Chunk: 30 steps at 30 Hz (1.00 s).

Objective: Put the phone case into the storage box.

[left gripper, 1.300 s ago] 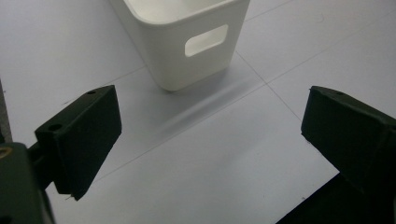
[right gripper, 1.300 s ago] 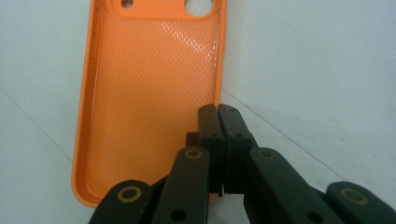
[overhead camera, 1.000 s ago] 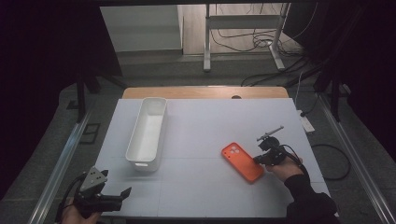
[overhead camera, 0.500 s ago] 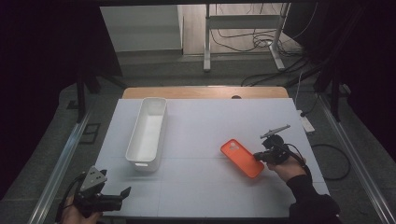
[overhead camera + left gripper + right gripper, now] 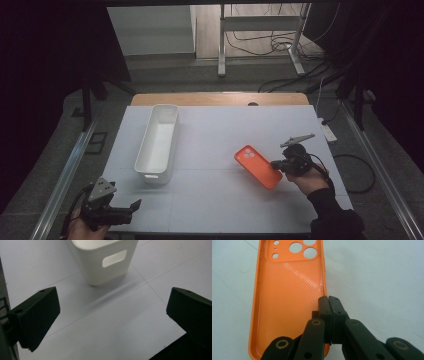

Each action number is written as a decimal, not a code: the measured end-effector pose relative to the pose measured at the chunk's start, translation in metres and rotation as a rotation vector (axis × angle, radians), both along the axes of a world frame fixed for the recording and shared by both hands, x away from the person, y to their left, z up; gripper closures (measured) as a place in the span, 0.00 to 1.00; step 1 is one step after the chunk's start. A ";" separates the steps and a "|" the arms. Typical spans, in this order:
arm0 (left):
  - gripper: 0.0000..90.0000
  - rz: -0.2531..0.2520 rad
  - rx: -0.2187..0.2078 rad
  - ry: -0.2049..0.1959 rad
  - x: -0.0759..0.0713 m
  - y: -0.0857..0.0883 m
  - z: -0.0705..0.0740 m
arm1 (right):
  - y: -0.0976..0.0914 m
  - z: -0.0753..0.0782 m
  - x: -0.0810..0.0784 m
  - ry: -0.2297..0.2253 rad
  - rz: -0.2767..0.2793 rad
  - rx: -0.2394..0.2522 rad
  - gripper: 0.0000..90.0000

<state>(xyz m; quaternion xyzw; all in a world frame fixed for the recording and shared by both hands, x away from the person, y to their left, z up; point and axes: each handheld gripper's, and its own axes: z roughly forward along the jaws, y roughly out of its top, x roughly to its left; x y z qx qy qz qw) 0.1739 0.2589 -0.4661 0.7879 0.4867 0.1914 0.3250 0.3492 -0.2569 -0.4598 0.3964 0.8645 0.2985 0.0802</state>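
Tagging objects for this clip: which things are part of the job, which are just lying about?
In the job:
- orange phone case, its side wall pinched by the shut right gripper
- white bin, the likely drop spot

Lying about:
- left gripper, open, idle at the table's near edge
- power strip on the floor

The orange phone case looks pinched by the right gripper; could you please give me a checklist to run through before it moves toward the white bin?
1. Right gripper shut on the orange phone case at its side wall: ok.
2. Grip depth: only the thin rim is caught, may slip: not ok.
3. Case clear of the table: cannot tell.
4. White bin empty and upright: ok.
5. Left gripper open, holding nothing, apart from the bin: ok.
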 end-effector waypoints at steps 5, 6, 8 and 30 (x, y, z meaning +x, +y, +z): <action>0.00 -0.023 -0.014 -0.004 0.003 -0.006 0.004 | 0.001 0.004 -0.003 -0.010 0.006 0.018 0.99; 0.00 -0.029 -0.014 -0.004 0.003 -0.008 0.004 | 0.002 0.005 -0.004 -0.011 0.007 0.021 0.99; 0.00 -0.041 -0.014 -0.004 0.005 -0.012 0.005 | 0.003 0.007 -0.005 -0.016 0.012 0.024 0.99; 0.00 -0.195 -0.059 0.034 0.033 -0.056 0.013 | 0.004 0.019 -0.018 -0.077 0.042 0.058 0.99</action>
